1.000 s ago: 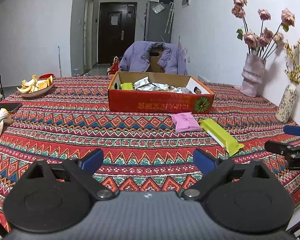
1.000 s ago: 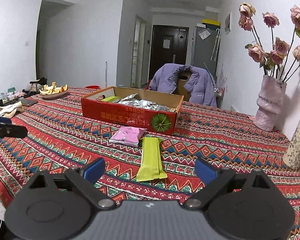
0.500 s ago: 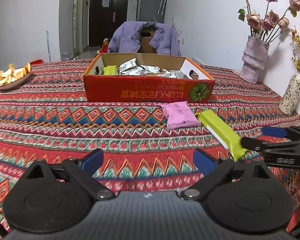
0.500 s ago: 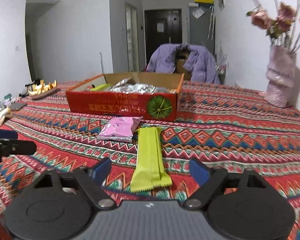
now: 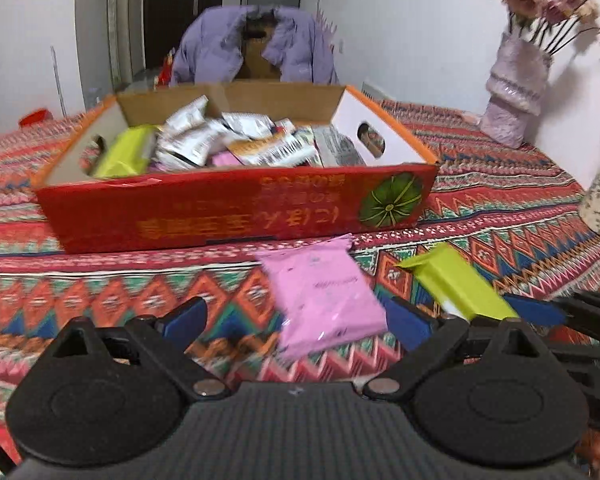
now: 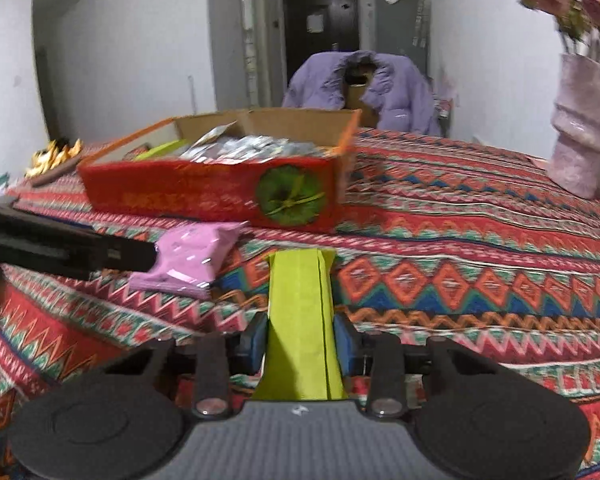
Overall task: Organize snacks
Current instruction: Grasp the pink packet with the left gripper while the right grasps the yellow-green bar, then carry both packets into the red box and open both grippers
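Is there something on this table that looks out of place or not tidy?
Yes. Two snacks lie outside the red box: the pink packet on the cloth before it, between the fingers of the open left claw, and the green bar, which the right claw grips.

Dim indoor light — motion-blurred, fisheye-warped

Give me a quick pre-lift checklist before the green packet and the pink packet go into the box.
1. Right gripper shut on green packet: ok.
2. Grip firm enough to lift: cannot tell.
3. Left gripper open around pink packet: ok, fingers on either side.
4. Pink packet gripped: not ok.
5. Red box open on top: ok, already holds packets.
6. The two grippers apart from each other: cannot tell; they are close.
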Motion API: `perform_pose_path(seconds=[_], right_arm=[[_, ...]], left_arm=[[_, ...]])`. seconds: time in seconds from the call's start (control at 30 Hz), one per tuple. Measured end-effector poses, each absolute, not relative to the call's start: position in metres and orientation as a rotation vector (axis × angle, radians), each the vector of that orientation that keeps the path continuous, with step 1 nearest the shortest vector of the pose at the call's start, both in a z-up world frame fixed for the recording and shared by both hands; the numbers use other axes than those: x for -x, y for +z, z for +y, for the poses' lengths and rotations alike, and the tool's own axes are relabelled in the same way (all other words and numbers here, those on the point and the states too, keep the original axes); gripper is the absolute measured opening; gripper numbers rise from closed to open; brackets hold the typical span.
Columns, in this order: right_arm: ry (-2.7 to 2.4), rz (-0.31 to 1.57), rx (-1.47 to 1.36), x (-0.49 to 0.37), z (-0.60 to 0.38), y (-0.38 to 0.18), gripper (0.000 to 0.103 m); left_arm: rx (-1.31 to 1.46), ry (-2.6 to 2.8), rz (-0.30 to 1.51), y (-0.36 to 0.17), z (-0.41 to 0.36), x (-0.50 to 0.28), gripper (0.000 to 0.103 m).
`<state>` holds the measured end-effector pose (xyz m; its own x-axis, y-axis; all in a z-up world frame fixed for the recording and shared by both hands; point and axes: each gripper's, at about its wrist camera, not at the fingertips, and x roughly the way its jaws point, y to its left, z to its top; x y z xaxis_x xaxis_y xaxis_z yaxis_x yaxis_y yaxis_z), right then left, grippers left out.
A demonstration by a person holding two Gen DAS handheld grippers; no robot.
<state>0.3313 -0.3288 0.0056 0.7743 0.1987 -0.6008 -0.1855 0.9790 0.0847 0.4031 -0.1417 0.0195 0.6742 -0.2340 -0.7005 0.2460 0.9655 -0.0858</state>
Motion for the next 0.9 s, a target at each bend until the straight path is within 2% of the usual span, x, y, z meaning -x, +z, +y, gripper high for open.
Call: perform_pose_path(seconds=[0.17, 0.23, 0.27, 0.3, 0.33, 0.5, 0.87, 0.9], right_arm=[[0.171, 0.617, -0.066, -0.329, -0.35, 0.014, 0.034], [0.164, 0.605, -0.061, -0.33, -0.353, 0.018, 0.034], [0.167, 0.6, -0.064, -0.33, -0.354, 0.019, 0.034], [0.172, 0.592, -0.07, -0.33, -0.355, 0.02, 0.033], [0.178, 0.581, -0.078, -0.329, -0.355, 0.021, 0.033], [0.208, 0.585, -0.08, -0.329, -0.353, 0.021, 0.033], [0.231, 0.56, -0.048, -0.282, -0.329, 0.037, 0.032], [0.234, 0.558, -0.046, -0.276, -0.326, 0.038, 0.029]], left_arm=[[0.019, -0.293, 0.82, 0.005, -0.162, -0.429, 0.097], [0.013, -0.281, 0.819, 0.001, -0.166, -0.434, 0.085], [0.002, -0.266, 0.816, 0.0, -0.168, -0.434, 0.083], [-0.022, -0.248, 0.801, 0.0, -0.17, -0.433, 0.071], [-0.038, -0.238, 0.796, 0.0, -0.171, -0.432, 0.064], [0.01, -0.26, 0.806, 0.007, -0.162, -0.42, 0.062], [0.029, -0.294, 0.72, 0.048, -0.121, -0.342, 0.062], [0.032, -0.292, 0.71, 0.051, -0.116, -0.335, 0.062]])
